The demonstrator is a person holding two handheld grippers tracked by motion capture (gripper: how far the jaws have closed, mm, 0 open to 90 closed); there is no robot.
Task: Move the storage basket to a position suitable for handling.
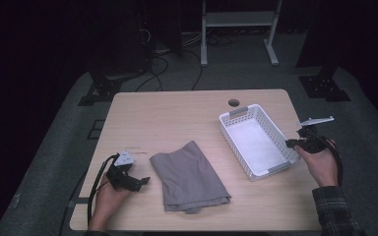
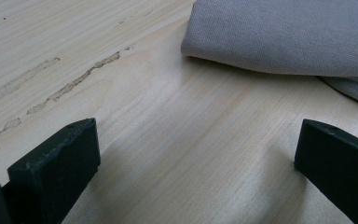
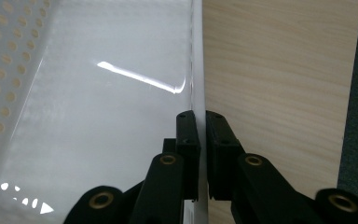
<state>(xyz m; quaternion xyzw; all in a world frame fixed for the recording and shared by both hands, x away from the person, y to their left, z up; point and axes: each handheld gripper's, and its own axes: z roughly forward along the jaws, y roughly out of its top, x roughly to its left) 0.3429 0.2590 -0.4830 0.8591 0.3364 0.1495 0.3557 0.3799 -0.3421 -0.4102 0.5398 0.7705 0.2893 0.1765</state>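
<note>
- High view: the cloth (image 1: 189,177) lies folded near the desk's (image 1: 177,110) front edge, a little left of the middle. Its long axis runs from the front edge back and slightly leftward.
- The left gripper (image 1: 140,182) rests on the desk just left of the cloth, jaws pointing right at the cloth's left edge. It is by far the nearer of the two, so the pick-up looks like its job.
- The basket (image 1: 236,129) sits toward the desk's right edge, long axis running front-right to back-left. It is white, perforated and empty. It lies well apart from the cloth, to its right and farther back.
- The right gripper (image 1: 291,143) meets the basket's right wall near the front-right corner.
- Left gripper view: the jaws stand wide apart with bare desk between them, holding nothing. The cloth's (image 2: 284,35) rounded fold edge lies ahead and somewhat to the right, near but not touching. A straight push forward would probably bring the fold between the jaws.
- Right gripper view: the jaws are pinched narrowly onto the basket's (image 3: 98,112) thin wall, one inside and one outside. The grip looks firm, though the glare on the plastic makes the contact hard to judge. The basket floor is bare, showing reflections alone.
</note>
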